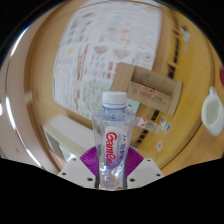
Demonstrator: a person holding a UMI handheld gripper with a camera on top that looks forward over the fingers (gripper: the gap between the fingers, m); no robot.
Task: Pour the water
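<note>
Between the two fingers of the gripper (pixel 111 172) stands a clear plastic water bottle (pixel 113 140), upright with a slight lean. Its white screw cap (pixel 116 99) is on, and the neck narrows just under the cap. A label with red lettering (pixel 109 153) wraps the lower part of the bottle's body, the words running up along its side. Water fills the bottle, or nearly so; the exact level cannot be made out.

Both pink pads (pixel 134 158) sit low at either side of the bottle's base, and the white finger bodies (pixel 148 172) flank it closely. The pads appear to press against the bottle's sides with no visible gap, so the fingers look clamped on it, and no surface is visible under the bottle's base.

Beyond the bottle, a large white poster (pixel 85 50) covered with small coloured figures and text hangs on a tan wall (pixel 40 60). Beside the poster, just behind and to the side of the cap, sits a brown cardboard box (pixel 150 88) with a lighter strip of tape across it. A white rounded object (pixel 213 108), perhaps a bowl or cup, shows farther off to the side, well apart from the bottle; what it is cannot be told for certain. Lower down behind the bottle, a pale boxy shape (pixel 68 135) lies near the fingers, too indistinct to name.
</note>
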